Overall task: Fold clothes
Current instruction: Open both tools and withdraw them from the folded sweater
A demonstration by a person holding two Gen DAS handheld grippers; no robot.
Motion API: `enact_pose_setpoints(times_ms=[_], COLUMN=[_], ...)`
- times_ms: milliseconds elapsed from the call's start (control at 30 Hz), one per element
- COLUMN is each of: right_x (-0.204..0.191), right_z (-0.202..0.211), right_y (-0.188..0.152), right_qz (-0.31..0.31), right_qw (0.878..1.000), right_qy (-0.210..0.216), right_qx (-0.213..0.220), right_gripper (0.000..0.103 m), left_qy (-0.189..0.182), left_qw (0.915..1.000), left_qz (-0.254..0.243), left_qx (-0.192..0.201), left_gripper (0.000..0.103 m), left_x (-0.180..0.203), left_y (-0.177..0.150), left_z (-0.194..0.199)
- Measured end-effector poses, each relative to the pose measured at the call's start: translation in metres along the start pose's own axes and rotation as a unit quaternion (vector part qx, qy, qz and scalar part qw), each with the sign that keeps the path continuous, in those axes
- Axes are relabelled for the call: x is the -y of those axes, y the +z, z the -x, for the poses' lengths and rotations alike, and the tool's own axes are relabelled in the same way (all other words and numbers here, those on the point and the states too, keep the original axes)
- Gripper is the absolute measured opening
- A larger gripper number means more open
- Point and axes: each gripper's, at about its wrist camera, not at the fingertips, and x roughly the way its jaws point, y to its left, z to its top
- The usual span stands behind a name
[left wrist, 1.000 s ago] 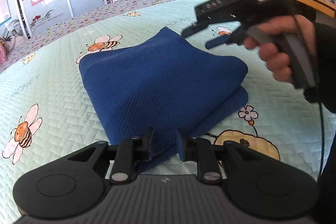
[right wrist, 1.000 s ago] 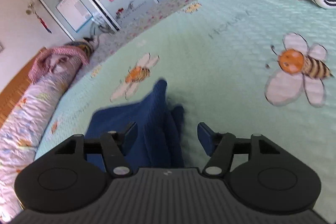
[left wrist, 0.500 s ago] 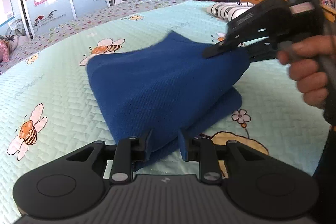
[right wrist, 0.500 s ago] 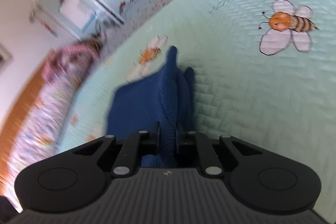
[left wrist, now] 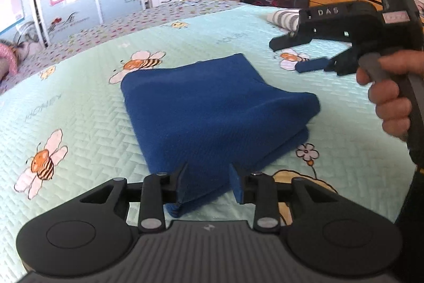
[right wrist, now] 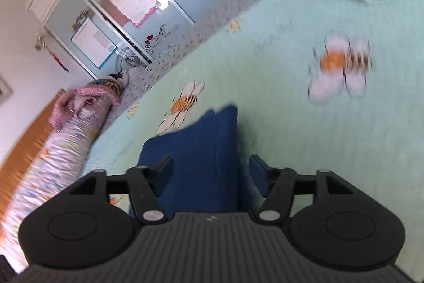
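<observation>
Blue knit garment (left wrist: 212,108) lies folded in the middle of the bee-print quilt (left wrist: 87,123), layers stacked. The fold looks nearly finished. Left gripper (left wrist: 208,178) is spread wide around the near corner, gripping nothing; right gripper (right wrist: 210,167) hangs released over the far right edge. Next: probably squaring the stack. Wardrobe doors (left wrist: 66,1) far left, a striped roll (left wrist: 285,17) far right.
</observation>
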Motion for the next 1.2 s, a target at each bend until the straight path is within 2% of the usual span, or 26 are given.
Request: enact_pose_setpoints(times_ms=[333,433,567,633,733,767,800,833,867,933,1000,1033,1100,1167,1200], right_x=[-0.014,-0.012,-0.009,-0.011,-0.022,-0.021,-0.021,-0.021,-0.019,-0.005,0.000,0.000,-0.012,-0.018,-0.017], right_z=[-0.026,-0.016,-0.004,0.006,0.010,0.004,-0.002,-0.008,-0.015,-0.018,0.001,0.014,0.047,0.065,0.065], right_y=[0.036,0.035,0.033,0.026,0.015,0.014,0.013,0.011,0.010,0.011,0.010,0.009,-0.003,-0.019,-0.027], right_qz=[0.048,0.041,0.031,0.037,0.053,0.056,0.059,0.063,0.065,0.059,0.040,0.037,0.060,0.074,0.077], right_qw=[0.998,0.998,0.998,0.998,0.997,0.997,0.997,0.996,0.996,0.998,0.999,0.999,0.995,0.990,0.990], right_qy=[-0.021,-0.021,-0.022,-0.003,0.044,0.047,0.050,0.053,0.050,0.008,0.009,0.018,0.073,0.116,0.122], right_qx=[0.024,0.034,0.048,0.047,0.022,0.009,-0.003,-0.016,-0.026,-0.018,0.002,0.012,0.025,0.016,-0.001], right_gripper=[0.066,0.066,0.066,0.066,0.066,0.067,0.067,0.068,0.067,0.067,0.068,0.067,0.068,0.071,0.072], left_qy=[-0.005,-0.004,-0.007,-0.012,-0.024,-0.030,-0.034,-0.035,-0.037,-0.040,-0.041,-0.044,-0.052,-0.055,-0.052], left_qw=[0.9998,0.9989,0.9939,0.9920,0.9935,0.9945,0.9956,0.9965,0.9972,0.9975,0.9968,0.9963,0.9957,0.9964,0.9968], left_qz=[0.015,0.045,0.110,0.126,0.110,0.097,0.086,0.075,0.064,0.054,0.068,0.073,0.076,0.064,0.059], left_qx=[0.008,0.010,-0.002,0.001,0.019,0.024,0.017,0.005,-0.008,-0.022,-0.017,-0.011,0.000,-0.003,-0.015], left_gripper=[0.037,0.041,0.042,0.042,0.042,0.043,0.044,0.050,0.052,0.050,0.050,0.051,0.051,0.052,0.052], left_x=[-0.009,-0.024,-0.047,-0.049,-0.037,-0.032,-0.028,-0.025,-0.022,-0.019,-0.023,-0.025,-0.026,-0.023,-0.022], left_y=[0.002,0.002,-0.005,-0.007,-0.003,-0.001,-0.001,-0.003,-0.005,-0.009,-0.014,-0.015,-0.014,-0.014,-0.015], left_z=[0.004,0.005,0.003,0.004,0.008,0.007,0.002,-0.005,-0.012,-0.019,-0.012,-0.007,0.001,-0.001,-0.007])
